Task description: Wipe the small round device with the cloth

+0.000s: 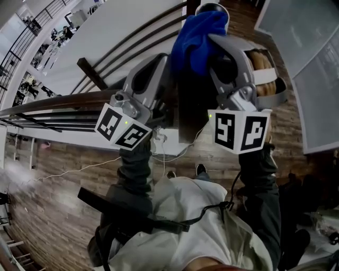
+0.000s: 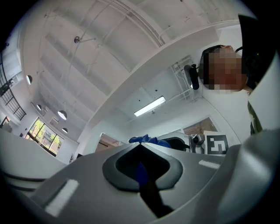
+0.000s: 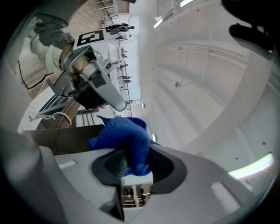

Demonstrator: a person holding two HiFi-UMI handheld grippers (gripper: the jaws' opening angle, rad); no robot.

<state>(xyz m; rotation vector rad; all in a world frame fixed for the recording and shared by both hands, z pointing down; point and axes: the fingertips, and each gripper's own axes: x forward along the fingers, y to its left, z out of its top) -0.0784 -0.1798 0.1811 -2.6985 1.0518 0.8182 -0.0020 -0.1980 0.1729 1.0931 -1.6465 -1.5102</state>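
Note:
A blue cloth [image 1: 197, 39] is bunched at the top of the head view, and my right gripper [image 1: 214, 45] is shut on it. In the right gripper view the cloth [image 3: 127, 142] fills the hollow between the jaws. Just above the cloth a small dark round device [image 1: 212, 7] with a pale rim peeks out, mostly hidden. My left gripper [image 1: 168, 71] is raised beside the cloth with its jaws close together. In its own view only a narrow dark slit parts them, and the cloth [image 2: 146, 140] shows past their tips.
A dark upright post [image 1: 189, 108] stands between the two grippers. A wooden railing [image 1: 58, 100] runs left from it, with a wood floor [image 1: 58, 190] below and a white cable [image 1: 79, 168] trailing across it. The person's torso and a dark strap [image 1: 132, 214] fill the bottom.

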